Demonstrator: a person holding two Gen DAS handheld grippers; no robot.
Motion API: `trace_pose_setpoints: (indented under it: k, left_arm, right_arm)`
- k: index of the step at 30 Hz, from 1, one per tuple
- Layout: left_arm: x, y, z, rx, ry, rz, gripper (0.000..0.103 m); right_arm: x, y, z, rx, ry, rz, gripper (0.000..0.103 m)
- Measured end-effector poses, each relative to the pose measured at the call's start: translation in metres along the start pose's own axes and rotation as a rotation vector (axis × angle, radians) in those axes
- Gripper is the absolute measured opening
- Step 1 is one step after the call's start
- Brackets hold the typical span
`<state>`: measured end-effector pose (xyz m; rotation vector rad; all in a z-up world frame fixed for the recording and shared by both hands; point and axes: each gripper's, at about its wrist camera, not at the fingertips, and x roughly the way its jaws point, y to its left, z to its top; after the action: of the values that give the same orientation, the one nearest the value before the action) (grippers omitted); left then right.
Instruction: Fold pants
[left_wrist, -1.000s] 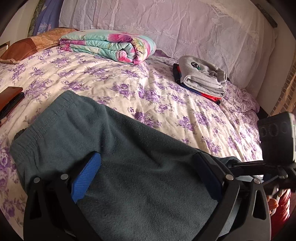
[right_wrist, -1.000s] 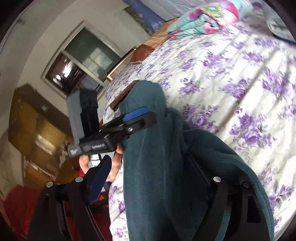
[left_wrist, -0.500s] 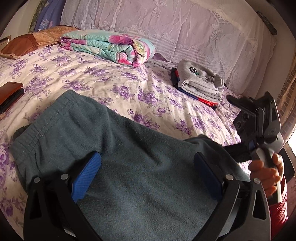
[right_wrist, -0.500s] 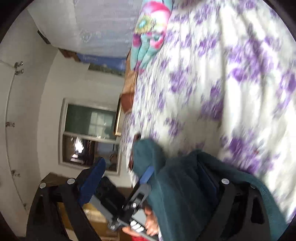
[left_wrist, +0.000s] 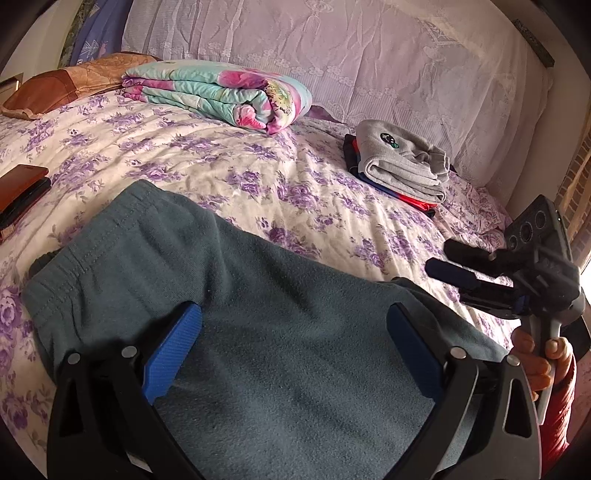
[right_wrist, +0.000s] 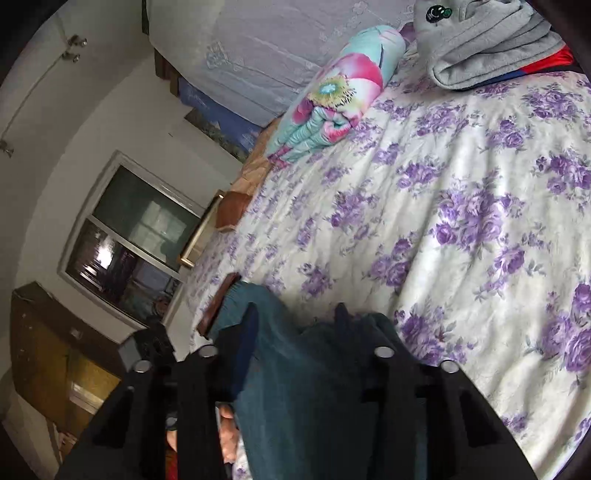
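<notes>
The left tool (left_wrist: 293, 354) stands wide, its two blue pads (left_wrist: 171, 352) spread apart over the dark teal pants (left_wrist: 236, 295) and pressing on nothing. The cloth lies flat beneath and between them, its waistband ahead and to the tool's left, spread on the bed (left_wrist: 314, 206) with the purple-flowered sheet.

To the right of the left tool, the right tool (left_wrist: 437, 260) shows in the same view, held by a hand (left_wrist: 543, 360) in a red sleeve; its fingers stand close together above the sheet, past the pants' right end, with nothing seen between them there. In its own view the right tool (right_wrist: 293, 314) has just been closing; the teal cloth lies under and between its dark fingers, but whether the pads press on it cannot be told.

Farther ahead of the left tool, well apart from the pants, a folded grey garment (left_wrist: 402, 162) tops a small stack, and a rolled flowered quilt (left_wrist: 221, 92) lies near the lace-covered headboard (left_wrist: 369, 55). A brown pillow (left_wrist: 62, 85) sits far left.
</notes>
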<state>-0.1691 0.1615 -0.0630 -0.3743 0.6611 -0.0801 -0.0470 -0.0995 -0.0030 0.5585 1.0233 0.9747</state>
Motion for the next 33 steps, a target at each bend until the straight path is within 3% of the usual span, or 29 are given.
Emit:
trace_pose_setpoints:
  k: [2, 5, 6, 9, 10, 12, 14, 17, 21, 24, 25, 27, 29, 31, 33]
  left_arm:
    - [0.0, 0.0, 0.0, 0.001, 0.001, 0.005, 0.098]
    - [-0.004, -0.002, 0.0, 0.048, 0.027, 0.069, 0.098]
    - [-0.005, -0.004, -0.002, 0.106, 0.05, 0.14, 0.098]
    - [-0.012, 0.0, -0.018, 0.31, 0.077, 0.466, 0.099]
    - [-0.019, 0.009, -0.02, 0.299, 0.078, 0.485, 0.099]
    - [-0.036, 0.03, -0.02, 0.206, 0.084, 0.418, 0.099]
    - [-0.047, 0.046, -0.018, 0.125, 0.078, 0.465, 0.099]
    - [-0.066, 0.047, -0.012, 0.049, 0.024, 0.472, 0.098]
    - [-0.076, 0.006, 0.002, 0.161, -0.075, 0.461, 0.098]
    - [-0.057, -0.013, 0.008, 0.236, -0.054, 0.453, 0.098]
    - [-0.043, -0.012, 0.008, 0.255, -0.014, 0.489, 0.098]
    - [-0.011, 0.008, 0.003, 0.269, 0.077, 0.637, 0.099]
    - [-0.018, 0.036, 0.006, 0.101, 0.097, 0.506, 0.099]
    - [-0.03, 0.06, 0.011, -0.043, 0.097, 0.475, 0.099]
    - [-0.045, 0.069, 0.011, -0.108, 0.054, 0.489, 0.098]
  right_arm:
    - [0.009, -0.004, -0.007, 0.004, 0.056, -0.011, 0.008]
    - [0.02, -0.006, -0.017, -0.028, 0.096, -0.093, 0.007]
    - [0.025, -0.016, -0.018, -0.001, 0.104, -0.131, 0.0]
    - [0.022, -0.026, -0.017, 0.023, 0.074, -0.124, 0.0]
    - [0.021, -0.023, -0.017, -0.002, 0.057, -0.152, 0.0]
    - [0.025, -0.021, -0.018, -0.013, 0.057, -0.166, 0.0]
    - [0.024, -0.024, -0.017, 0.001, 0.054, -0.153, 0.0]
    - [0.023, -0.027, -0.017, 0.014, 0.05, -0.138, 0.0]
    - [0.021, -0.026, -0.016, 0.01, 0.042, -0.134, 0.0]
    - [0.018, -0.025, -0.016, 0.013, 0.036, -0.126, 0.001]
    - [0.018, -0.026, -0.015, 0.016, 0.035, -0.123, 0.001]
    - [0.015, -0.027, -0.015, 0.026, 0.024, -0.116, 0.001]
    - [0.008, -0.027, -0.014, 0.036, -0.016, -0.119, 0.002]
    - [-0.004, -0.027, -0.012, 0.043, -0.101, -0.155, 0.004]
    - [-0.019, -0.023, -0.01, 0.035, -0.192, -0.198, 0.013]
